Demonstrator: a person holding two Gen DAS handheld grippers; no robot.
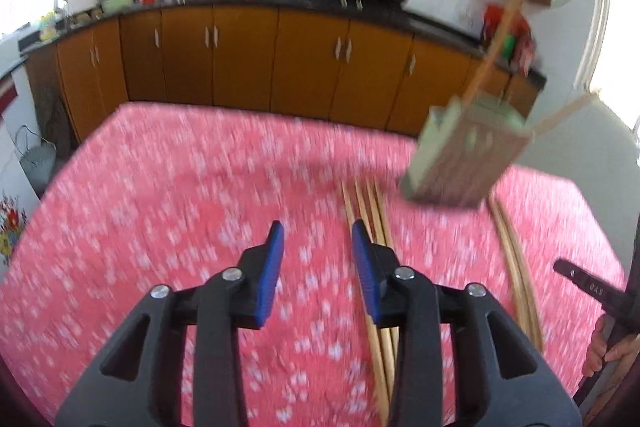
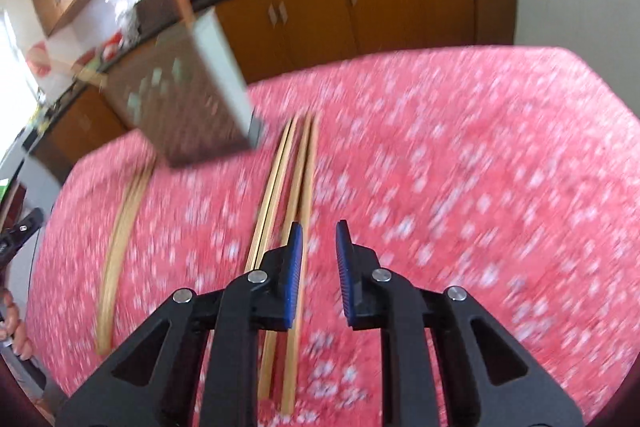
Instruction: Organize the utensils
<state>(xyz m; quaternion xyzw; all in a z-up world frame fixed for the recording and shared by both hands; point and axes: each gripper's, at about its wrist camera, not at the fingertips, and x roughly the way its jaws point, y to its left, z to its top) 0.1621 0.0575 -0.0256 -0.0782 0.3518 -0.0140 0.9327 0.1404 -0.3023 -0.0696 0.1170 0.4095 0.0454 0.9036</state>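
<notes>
Several wooden chopsticks [image 1: 370,211] lie in a bundle on the pink flowered tablecloth [image 1: 180,195], just right of my left gripper [image 1: 318,237], which is open and empty above the cloth. A second pair of chopsticks [image 1: 520,267] lies further right. A brown and grey utensil holder box [image 1: 460,155] stands beyond them with two chopsticks sticking out of it. In the right wrist view my right gripper [image 2: 319,239] is open and empty, with the bundle [image 2: 296,163] under its left finger, the second pair [image 2: 120,239] at left and the box [image 2: 188,99] ahead.
Orange kitchen cabinets [image 1: 240,55] under a dark counter with clutter run along the far wall. The table's far edge [image 1: 256,111] is close to them. The other gripper's handle and a hand [image 1: 608,327] show at the right edge.
</notes>
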